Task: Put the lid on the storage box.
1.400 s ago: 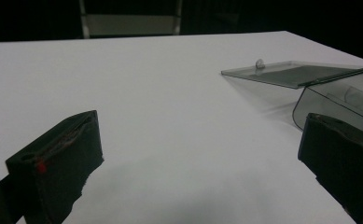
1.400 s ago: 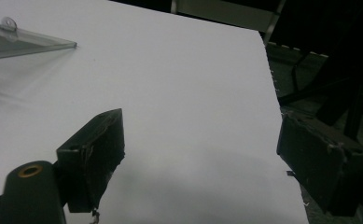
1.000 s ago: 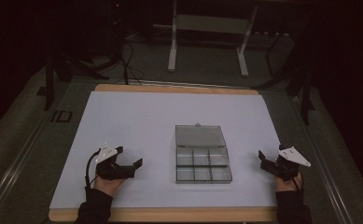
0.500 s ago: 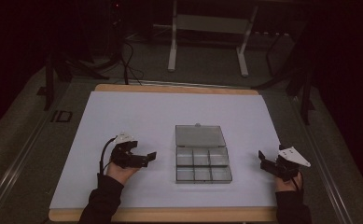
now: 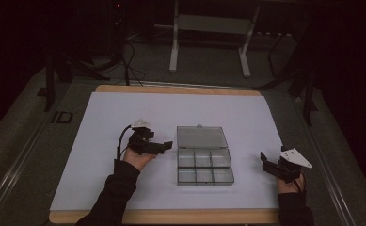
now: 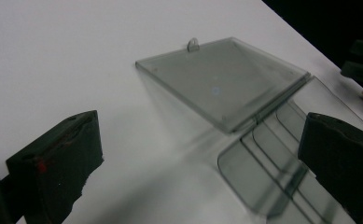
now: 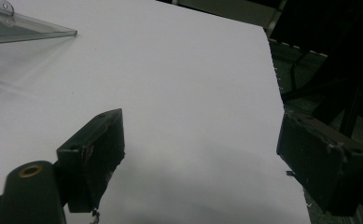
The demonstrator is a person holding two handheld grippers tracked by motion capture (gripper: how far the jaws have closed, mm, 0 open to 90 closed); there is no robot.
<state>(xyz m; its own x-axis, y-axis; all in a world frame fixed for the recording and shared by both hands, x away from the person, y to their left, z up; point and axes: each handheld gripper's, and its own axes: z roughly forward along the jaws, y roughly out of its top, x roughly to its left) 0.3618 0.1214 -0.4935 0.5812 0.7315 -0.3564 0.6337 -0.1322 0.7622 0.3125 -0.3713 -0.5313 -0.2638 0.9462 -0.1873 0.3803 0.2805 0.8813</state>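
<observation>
The jaws of both grippers stand wide apart and hold nothing. The left gripper (image 5: 164,146), held in the person's left hand (image 5: 136,157), hovers over the white surface (image 5: 124,117) just beside the left edge of a clear plastic box (image 5: 204,162), its jaws pointing toward the box. In the left gripper view, the two black jaws frame the box (image 6: 263,172): its lid (image 6: 223,81) is folded open and lies flat behind the tray, with a small hanging tab (image 6: 193,44) at its far edge, and thin dividers split the tray into compartments. From the high view the tray shows six compartments in two rows of three, and the lid (image 5: 202,137) lies on the far side of it. The right gripper (image 5: 266,162) sits well apart from the box, near the right edge of the surface, with a grey three-cornered plate (image 5: 296,157) on top. In the right gripper view, its jaws open over bare white surface (image 7: 179,93), and a corner of the lid (image 7: 25,30) reaches in at the upper left. Beyond the surface the room is dark, with metal stand legs (image 5: 173,47) on the floor.
</observation>
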